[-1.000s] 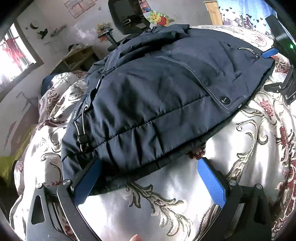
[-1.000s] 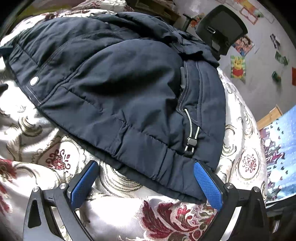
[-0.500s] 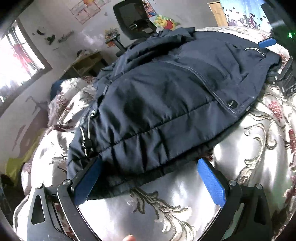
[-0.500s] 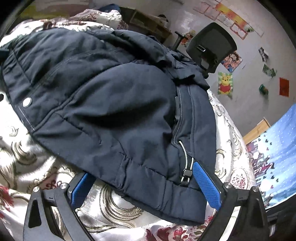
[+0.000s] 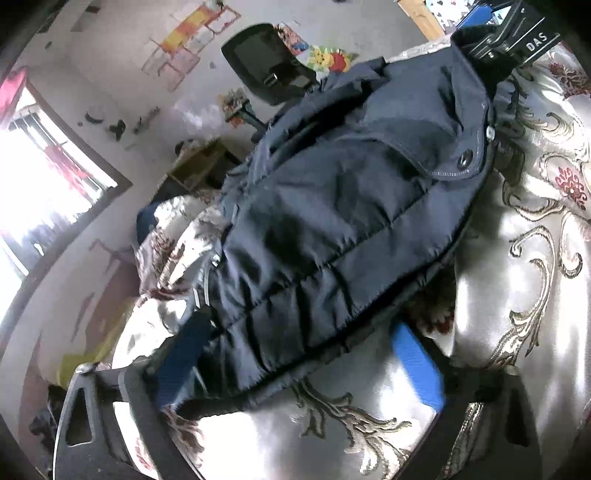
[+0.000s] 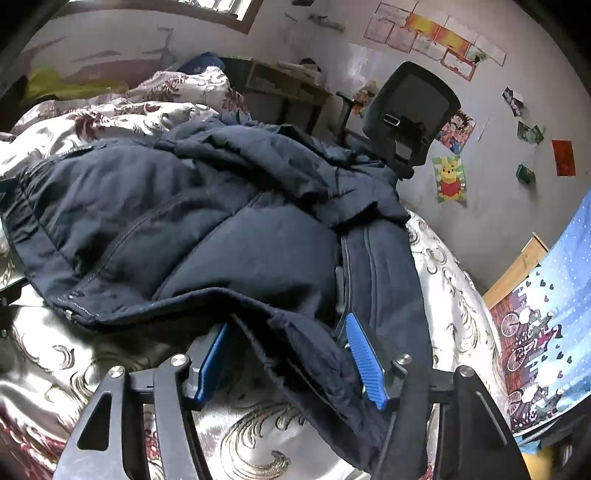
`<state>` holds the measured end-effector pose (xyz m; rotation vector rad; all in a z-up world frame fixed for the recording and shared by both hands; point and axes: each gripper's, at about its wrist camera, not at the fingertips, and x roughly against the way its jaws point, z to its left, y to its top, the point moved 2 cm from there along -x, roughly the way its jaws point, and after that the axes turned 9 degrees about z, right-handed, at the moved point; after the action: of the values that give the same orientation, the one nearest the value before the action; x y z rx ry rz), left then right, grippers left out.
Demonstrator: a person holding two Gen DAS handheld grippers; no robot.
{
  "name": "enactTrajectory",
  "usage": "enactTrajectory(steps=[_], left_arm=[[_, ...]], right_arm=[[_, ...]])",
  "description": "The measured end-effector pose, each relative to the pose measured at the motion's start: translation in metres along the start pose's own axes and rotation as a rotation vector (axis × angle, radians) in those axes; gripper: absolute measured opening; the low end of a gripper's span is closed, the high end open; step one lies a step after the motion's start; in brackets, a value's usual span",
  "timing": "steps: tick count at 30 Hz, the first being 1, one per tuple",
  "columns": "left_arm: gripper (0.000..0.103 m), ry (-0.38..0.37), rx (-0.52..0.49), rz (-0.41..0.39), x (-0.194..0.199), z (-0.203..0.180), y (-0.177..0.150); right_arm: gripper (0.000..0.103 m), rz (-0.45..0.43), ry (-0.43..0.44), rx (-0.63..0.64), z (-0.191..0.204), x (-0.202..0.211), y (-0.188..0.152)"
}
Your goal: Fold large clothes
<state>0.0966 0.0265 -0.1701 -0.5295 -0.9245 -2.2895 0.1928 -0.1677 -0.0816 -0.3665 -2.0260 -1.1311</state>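
Note:
A dark navy padded jacket (image 5: pixel 332 221) lies on a bed with a silver and red brocade cover (image 5: pixel 524 295). My left gripper (image 5: pixel 295 354) is open; the jacket's hem lies between its blue pads, with the left pad (image 5: pixel 184 354) partly under the cloth. In the right wrist view the jacket (image 6: pixel 184 229) fills the middle. My right gripper (image 6: pixel 284 354) has its blue pads drawn in around the hem corner and grips a fold of it, lifted off the cover. The right gripper also shows in the left wrist view (image 5: pixel 513 29), top right.
A black office chair (image 6: pixel 410 110) stands beyond the bed's far side by a wall with posters. A wooden desk (image 6: pixel 288 88) is behind the bed. A window (image 5: pixel 33 177) is on the left. A blue patterned curtain (image 6: pixel 554 302) hangs at right.
My right gripper has moved onto the hem corner and narrowed on it, lifting the edge. My left gripper has pushed forward so the hem lies between its pads, still open.

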Motion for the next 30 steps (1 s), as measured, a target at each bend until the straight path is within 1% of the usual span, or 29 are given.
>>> enactTrajectory(steps=[2, 3, 4, 6, 7, 8, 9, 10, 11, 14, 16, 18, 24, 27, 30], left_arm=[[0.058, 0.009, -0.013, -0.018, 0.000, 0.003, 0.001], [0.052, 0.000, -0.018, -0.021, 0.001, 0.004, 0.002], [0.042, -0.011, -0.023, -0.024, 0.000, 0.006, 0.003], [0.034, -0.029, -0.028, -0.030, -0.003, 0.011, 0.005], [0.026, -0.044, -0.029, -0.036, -0.002, 0.012, 0.007], [0.022, -0.054, -0.028, -0.047, 0.000, 0.015, 0.009], [0.021, -0.057, -0.028, -0.060, 0.002, 0.019, 0.012], [0.017, -0.059, -0.027, -0.067, 0.004, 0.020, 0.014], [0.012, -0.066, -0.021, -0.076, 0.007, 0.025, 0.018], [0.006, -0.091, 0.017, -0.111, 0.018, 0.040, 0.029], [0.006, -0.098, 0.048, -0.140, 0.027, 0.054, 0.037], [0.005, -0.111, 0.104, -0.161, 0.033, 0.076, 0.050], [0.004, -0.156, 0.278, -0.180, 0.049, 0.138, 0.080], [0.004, -0.179, 0.343, -0.190, 0.060, 0.162, 0.086], [0.003, -0.181, 0.380, -0.213, 0.080, 0.178, 0.089]], right_arm=[[0.059, 0.004, -0.011, 0.008, 0.000, -0.001, -0.002], [0.054, 0.009, -0.021, 0.015, 0.002, -0.001, -0.004], [0.047, 0.015, -0.028, 0.021, 0.003, -0.002, -0.007], [0.042, 0.021, -0.034, 0.038, 0.004, -0.005, -0.010], [0.033, 0.020, -0.031, 0.044, 0.005, -0.005, -0.011], [0.026, 0.022, -0.036, 0.050, 0.006, -0.004, -0.012], [0.018, 0.021, -0.035, 0.051, 0.005, -0.004, -0.012], [0.013, 0.010, -0.028, 0.046, 0.004, 0.000, -0.011], [0.011, -0.009, -0.028, 0.038, 0.003, 0.005, -0.010], [0.007, -0.080, -0.058, 0.017, -0.004, 0.026, -0.002], [0.006, -0.125, -0.068, -0.005, -0.011, 0.040, 0.006], [0.006, -0.168, -0.072, -0.030, -0.019, 0.053, 0.014], [0.005, -0.299, -0.102, -0.062, -0.037, 0.095, 0.042], [0.005, -0.361, -0.123, -0.048, -0.034, 0.115, 0.051], [0.005, -0.417, -0.125, -0.057, -0.032, 0.138, 0.056]])
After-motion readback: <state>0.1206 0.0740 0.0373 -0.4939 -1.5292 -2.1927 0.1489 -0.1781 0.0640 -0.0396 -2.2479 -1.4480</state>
